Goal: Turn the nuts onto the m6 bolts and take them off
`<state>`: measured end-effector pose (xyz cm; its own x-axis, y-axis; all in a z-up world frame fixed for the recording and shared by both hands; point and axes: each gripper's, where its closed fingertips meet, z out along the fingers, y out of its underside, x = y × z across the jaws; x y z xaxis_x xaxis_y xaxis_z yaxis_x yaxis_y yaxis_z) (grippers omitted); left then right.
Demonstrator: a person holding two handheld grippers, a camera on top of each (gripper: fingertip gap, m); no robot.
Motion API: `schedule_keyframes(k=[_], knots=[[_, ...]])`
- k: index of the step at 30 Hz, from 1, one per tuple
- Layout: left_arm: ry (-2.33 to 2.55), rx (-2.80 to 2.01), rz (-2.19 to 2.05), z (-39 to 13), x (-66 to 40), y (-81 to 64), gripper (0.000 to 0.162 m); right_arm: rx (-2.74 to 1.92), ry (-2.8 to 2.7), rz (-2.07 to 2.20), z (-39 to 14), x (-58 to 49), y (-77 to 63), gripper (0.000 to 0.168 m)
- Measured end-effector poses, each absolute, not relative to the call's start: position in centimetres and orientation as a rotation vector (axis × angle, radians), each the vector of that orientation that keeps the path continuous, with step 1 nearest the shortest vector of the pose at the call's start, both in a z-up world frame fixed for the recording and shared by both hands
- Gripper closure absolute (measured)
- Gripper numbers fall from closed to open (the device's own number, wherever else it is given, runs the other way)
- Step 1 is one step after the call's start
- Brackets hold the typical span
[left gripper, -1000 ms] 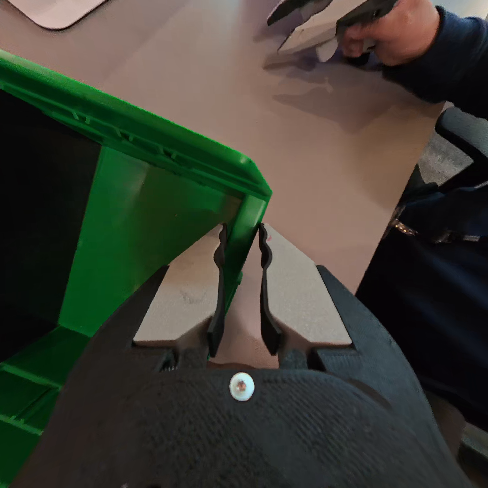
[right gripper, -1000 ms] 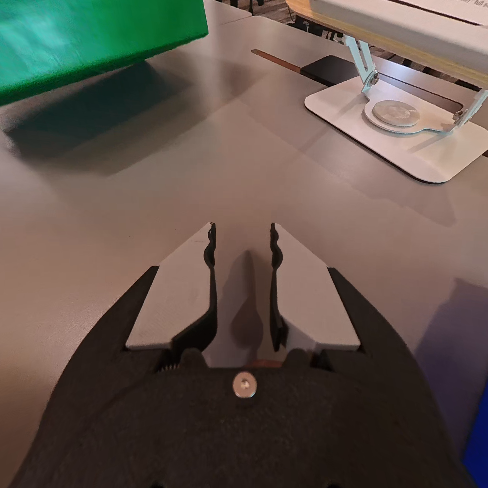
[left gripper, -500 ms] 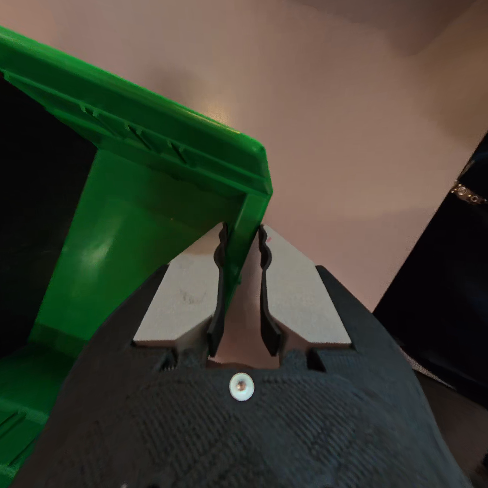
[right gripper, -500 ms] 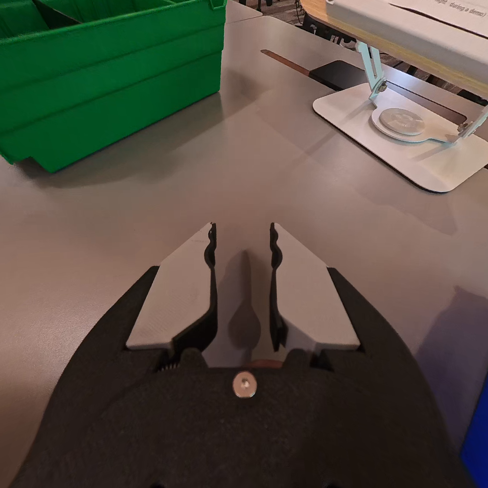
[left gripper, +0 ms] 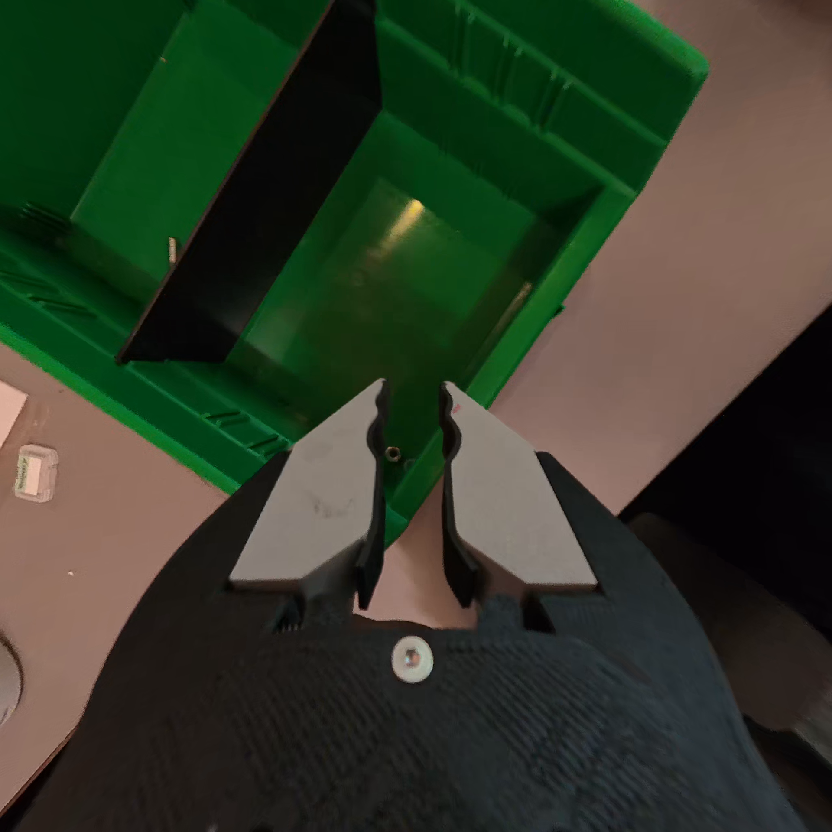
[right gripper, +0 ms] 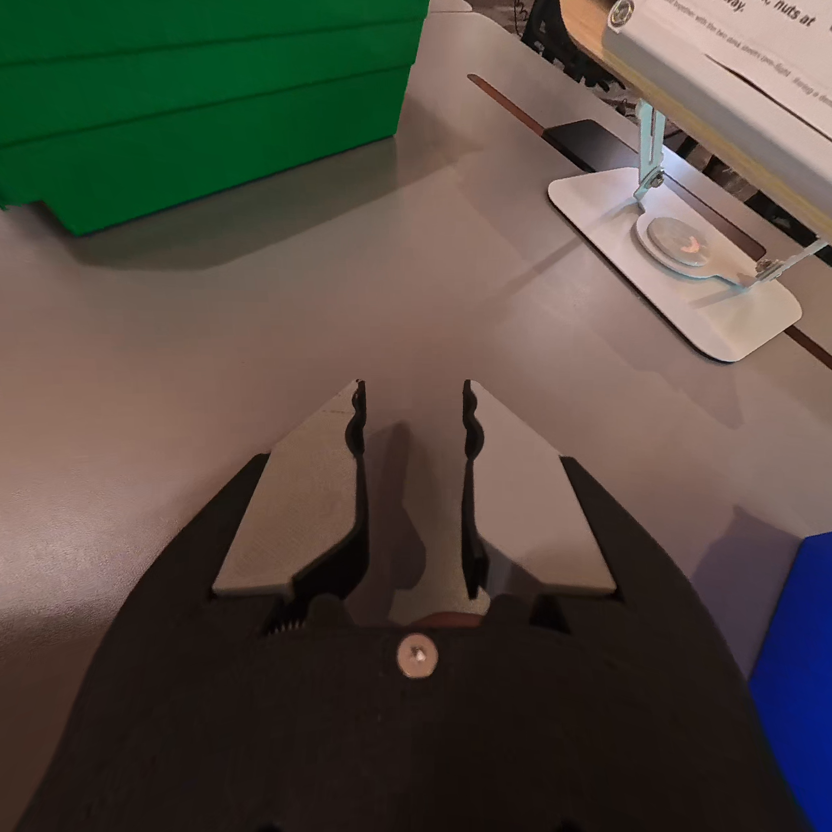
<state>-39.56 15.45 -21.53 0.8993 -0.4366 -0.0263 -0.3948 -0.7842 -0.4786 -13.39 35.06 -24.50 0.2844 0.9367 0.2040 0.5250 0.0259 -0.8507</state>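
Observation:
A green bin with a black divider stands on the table. I look down into it in the left wrist view. A small nut lies on the bin floor in the near corner, with a second small piece beside it. A small metal piece lies left of the divider. My left gripper is open and empty above that near corner. My right gripper is open and empty above the bare table. The bin's side is far to its left.
A white stand carrying a board stands at the back right. A blue thing is at the right edge. A small pale box lies on the table left of the bin. The table edge and dark clothing are to the right. My right fingertips sit around 35 centimetres from my left ones. My right gripper is the nearer one to the blue thing: about 20 centimetres, against 55 centimetres.
My left gripper was shut on the wall of the lifted bin. It has let go, opened and now looks down into the bin. The bin came down onto the table. My right gripper opened wider.

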Motion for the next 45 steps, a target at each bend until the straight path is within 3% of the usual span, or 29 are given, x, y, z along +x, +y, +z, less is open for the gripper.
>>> schedule_keyframes(k=[5, 9, 13, 16, 18, 26, 30, 34, 45], knots=[[0.715, -2.739, -0.103, -24.2, -39.9, 14.9, 0.146, -1.674, -1.374, 0.695, -25.0, -13.7, 34.3, 0.128], [0.817, -2.893, 0.098, -26.5, -42.4, 13.9, 0.162, -1.727, -1.361, 0.771, -25.3, -13.7, 34.4, 0.128], [0.743, -2.934, 0.082, -26.3, -44.0, 13.1, 0.159, -1.724, -1.316, 0.841, -24.7, -13.7, 34.5, 0.128], [0.671, -2.889, -0.064, -25.7, -43.6, 13.5, 0.143, -1.728, -1.302, 0.886, -24.5, -13.8, 34.3, 0.129], [0.631, -2.883, -0.124, -25.5, -43.5, 14.0, 0.142, -1.733, -1.297, 0.894, -24.5, -13.9, 34.4, 0.13], [0.833, -3.17, 0.274, -26.1, -46.1, 12.2, 0.153, -1.719, -1.297, 0.965, -23.9, -13.9, 33.5, 0.129], [0.761, -3.248, 0.092, -26.1, -45.4, 12.2, 0.149, -1.697, -1.316, 1.001, -23.4, -14.1, 32.3, 0.129], [0.758, -3.385, -0.023, -26.8, -45.8, 11.3, 0.162, -1.654, -1.357, 1.01, -23.0, -14.3, 30.9, 0.129], [0.804, -3.415, 0.186, -28.6, -47.2, 11.6, 0.162, -1.542, -1.334, 0.984, -20.5, -13.9, 30.4, 0.129]])
